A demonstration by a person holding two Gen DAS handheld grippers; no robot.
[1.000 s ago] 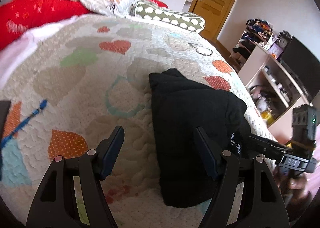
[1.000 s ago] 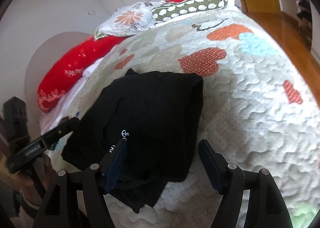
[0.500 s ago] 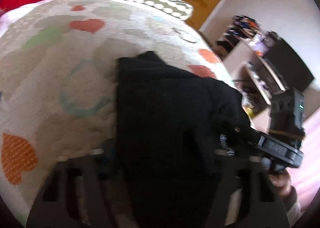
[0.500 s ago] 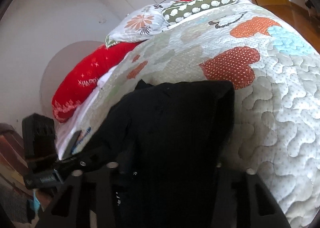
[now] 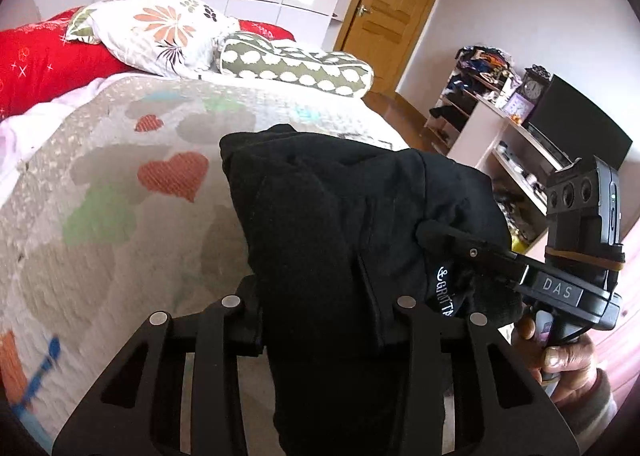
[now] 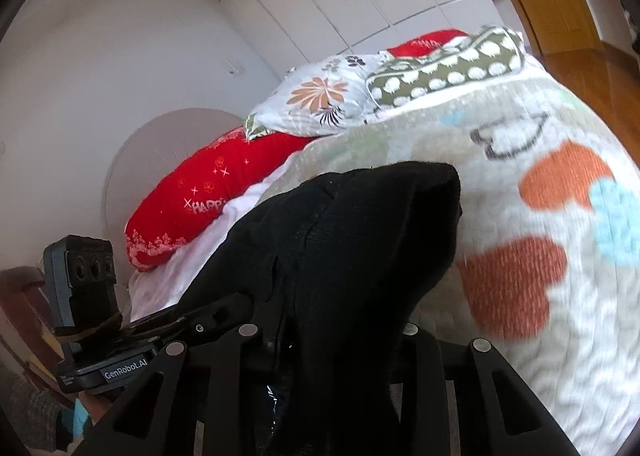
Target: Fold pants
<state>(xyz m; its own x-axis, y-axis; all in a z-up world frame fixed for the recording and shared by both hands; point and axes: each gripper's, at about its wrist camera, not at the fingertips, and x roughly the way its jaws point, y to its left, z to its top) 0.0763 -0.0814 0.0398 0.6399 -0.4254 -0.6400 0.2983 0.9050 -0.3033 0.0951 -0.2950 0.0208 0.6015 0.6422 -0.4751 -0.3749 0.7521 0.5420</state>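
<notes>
The black pants (image 5: pixel 340 216) are folded into a thick bundle and lifted at their near end above the heart-patterned quilt (image 5: pixel 120 184). My left gripper (image 5: pixel 324 320) is shut on the near edge of the bundle, its fingertips buried in the cloth. My right gripper (image 6: pixel 332 340) is shut on the same near edge beside it; the pants (image 6: pixel 360 232) drape over its jaws. In the left wrist view the right gripper (image 5: pixel 460 244) reaches into the cloth from the right. In the right wrist view the left gripper (image 6: pixel 208 316) comes in from the left.
Pillows lie at the bed's head: a red one (image 5: pixel 44 64), a floral one (image 5: pixel 160 32) and a green dotted one (image 5: pixel 296 64). A wooden door (image 5: pixel 396 12) and shelves with a dark screen (image 5: pixel 576 124) stand to the right of the bed.
Both grippers went from open and just short of the pants to shut on the near edge. The bundle's near end has risen off the quilt.
</notes>
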